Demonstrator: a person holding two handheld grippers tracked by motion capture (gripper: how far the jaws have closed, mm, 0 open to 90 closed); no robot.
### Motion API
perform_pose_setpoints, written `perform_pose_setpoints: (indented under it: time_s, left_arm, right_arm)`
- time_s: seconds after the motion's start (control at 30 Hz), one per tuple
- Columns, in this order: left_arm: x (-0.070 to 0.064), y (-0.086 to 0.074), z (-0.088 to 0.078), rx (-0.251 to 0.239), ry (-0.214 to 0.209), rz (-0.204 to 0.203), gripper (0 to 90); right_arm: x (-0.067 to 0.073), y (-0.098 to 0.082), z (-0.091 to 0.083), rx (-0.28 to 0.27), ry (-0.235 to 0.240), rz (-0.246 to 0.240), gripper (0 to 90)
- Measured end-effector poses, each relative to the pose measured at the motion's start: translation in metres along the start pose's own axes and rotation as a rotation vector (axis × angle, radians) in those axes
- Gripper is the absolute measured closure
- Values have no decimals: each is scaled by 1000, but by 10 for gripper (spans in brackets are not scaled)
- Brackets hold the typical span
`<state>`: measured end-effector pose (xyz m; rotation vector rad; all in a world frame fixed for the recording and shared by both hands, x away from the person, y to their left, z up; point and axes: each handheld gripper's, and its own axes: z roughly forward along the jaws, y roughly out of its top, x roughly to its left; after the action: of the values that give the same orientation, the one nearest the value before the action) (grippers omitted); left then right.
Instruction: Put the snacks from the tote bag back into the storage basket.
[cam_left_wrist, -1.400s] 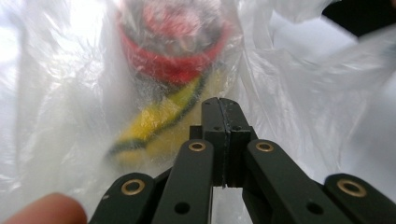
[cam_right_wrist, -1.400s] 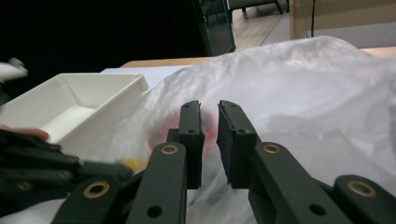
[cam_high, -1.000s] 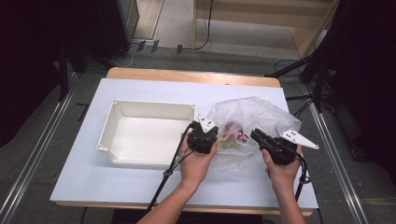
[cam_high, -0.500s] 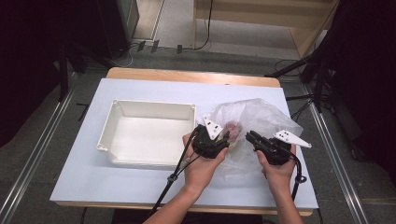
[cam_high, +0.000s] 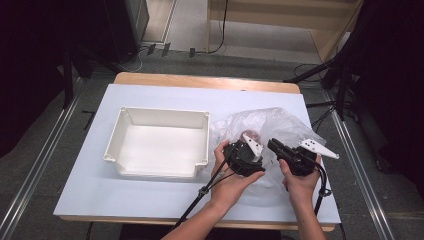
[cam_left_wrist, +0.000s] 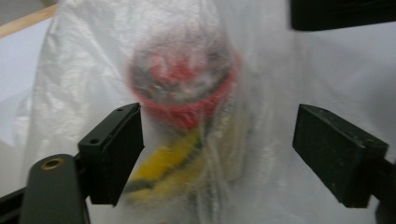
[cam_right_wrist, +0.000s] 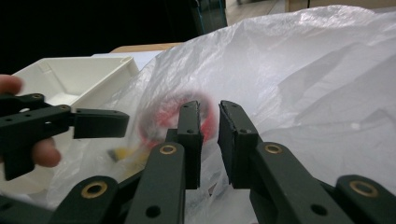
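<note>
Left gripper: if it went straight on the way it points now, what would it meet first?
Probably the clear plastic bag right ahead of the left gripper, then the red-rimmed round item inside it. Its jaws have just been opening; depth is hard to judge.

White tabletop (cam_high: 150, 200) on a wooden frame is carrying two things. White plastic bin (cam_high: 160, 142) is sitting at about 9 o'clock from centre. Clear plastic bag (cam_high: 280, 122) is lying at 3 o'clock, just beside the bin's right wall.

Lab-like recording bay: floor rails (cam_high: 35, 170), cables (cam_high: 220, 30), tripod legs (cam_high: 340, 75).
</note>
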<state>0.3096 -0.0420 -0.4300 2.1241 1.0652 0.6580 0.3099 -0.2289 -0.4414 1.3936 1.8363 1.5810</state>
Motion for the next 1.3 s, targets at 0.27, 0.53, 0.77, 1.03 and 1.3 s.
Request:
perform_pose_setpoints:
  time_s: [0.27, 0.53, 0.77, 1.03, 1.3]
  left_arm:
    - [22, 3, -8, -38, -42, -34, 752]
    - [51, 9, -16, -77, -35, -114, 896]
    - [55, 17, 0, 27, 94, -71, 896]
    - [31, 1, 24, 119, 130, 4, 853]
    - [29, -3, -3, 24, 104, -67, 562]
  right_arm:
    - [-5, 1, -4, -24, -6, 15, 803]
    - [0, 2, -3, -24, -3, 1, 802]
    - [4, 1, 0, -21, 1, -12, 802]
    - [3, 2, -2, -23, -2, -18, 801]
    - [3, 3, -4, -31, -4, -17, 802]
